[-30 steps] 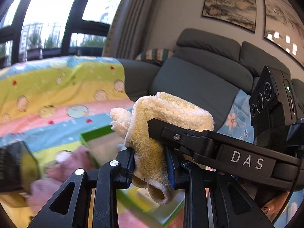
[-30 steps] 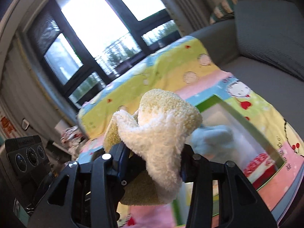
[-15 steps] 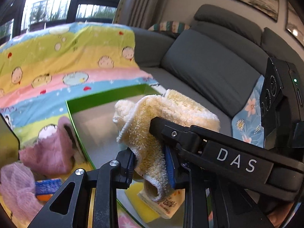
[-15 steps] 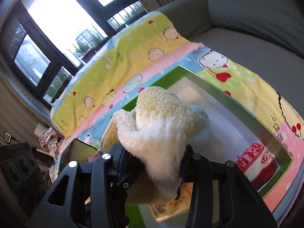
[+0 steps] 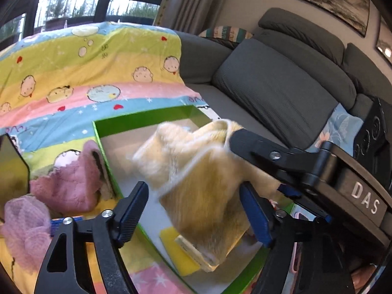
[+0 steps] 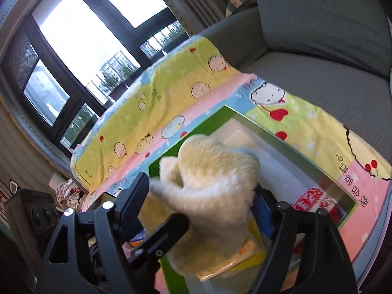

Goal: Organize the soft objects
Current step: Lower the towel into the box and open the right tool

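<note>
The yellow towel [image 5: 196, 171] hung directly over the green box [image 5: 147, 117], between both grippers. Left gripper [image 5: 196, 210] and right gripper [image 6: 203, 203] jaws were opening, their pads off the towel.

- A home living room.
- A grey sofa [image 5: 281, 90] with thick cushions fills one side.
- Framed paintings [image 5: 333, 2] hang on the wall above it.
- Curtains [image 5: 193, 2] hang beside large dark-framed windows [image 6: 80, 56].
- A children's cartoon blanket [image 5: 93, 78] is spread in front.
</note>
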Demonstrator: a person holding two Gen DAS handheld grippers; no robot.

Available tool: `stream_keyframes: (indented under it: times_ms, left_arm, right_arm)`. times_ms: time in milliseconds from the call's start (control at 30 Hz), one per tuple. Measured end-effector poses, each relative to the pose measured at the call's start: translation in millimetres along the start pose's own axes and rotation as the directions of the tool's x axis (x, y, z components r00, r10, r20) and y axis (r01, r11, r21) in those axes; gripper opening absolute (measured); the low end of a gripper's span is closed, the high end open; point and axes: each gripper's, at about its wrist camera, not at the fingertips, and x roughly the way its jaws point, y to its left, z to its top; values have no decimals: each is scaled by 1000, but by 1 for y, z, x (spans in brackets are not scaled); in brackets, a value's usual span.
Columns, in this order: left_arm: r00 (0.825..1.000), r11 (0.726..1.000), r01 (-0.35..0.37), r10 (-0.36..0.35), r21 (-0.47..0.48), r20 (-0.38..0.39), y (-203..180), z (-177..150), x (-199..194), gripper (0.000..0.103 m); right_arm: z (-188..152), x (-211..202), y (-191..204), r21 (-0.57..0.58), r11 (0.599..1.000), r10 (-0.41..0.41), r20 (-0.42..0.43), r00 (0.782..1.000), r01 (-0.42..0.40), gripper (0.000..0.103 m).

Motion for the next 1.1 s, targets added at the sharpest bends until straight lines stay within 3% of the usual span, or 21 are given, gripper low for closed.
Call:
stream_keyframes:
  times_ms: [300,467,567,733,800,967,1067,1100]
  left_arm:
    - [999,999,-18,19,-29,45,15,2,-41,85]
    - [994,997,-48,54,-63,99,35,-6,-79,90]
    - [989,993,-80,90,-89,113,52,-18,-102,90]
    - [974,975,-176,193,-136,118,87,-43,-138,90]
    - [964,963,-221,240,-155,118,101,-52,-150,90]
    - [944,937,-281,309,-206,118,134,-75,-177,90]
    - [938,922,-300,332,-243,102,151,-91,-186,90]
    - [936,917,-308,340,-254,90,157,-98,-188,90]
  right_arm:
    - [0,-22,8,-26,1000,12,42,999,-11,82]
    - [-7,-19,16,-42,997,60,10,998,-59,82]
    - [-13,-4,22,-48,995,86,-54,995,-89,79]
    - [-21,35,30,-68,996,40,-177,983,-53,37]
    - [-24,53,29,-57,998,23,-244,969,-38,33]
    - [-30,76,24,-18,999,-40,-309,950,36,31]
    - [-30,77,27,-43,997,-70,-312,947,59,36]
    - [-30,74,30,-52,997,-75,-308,949,62,44]
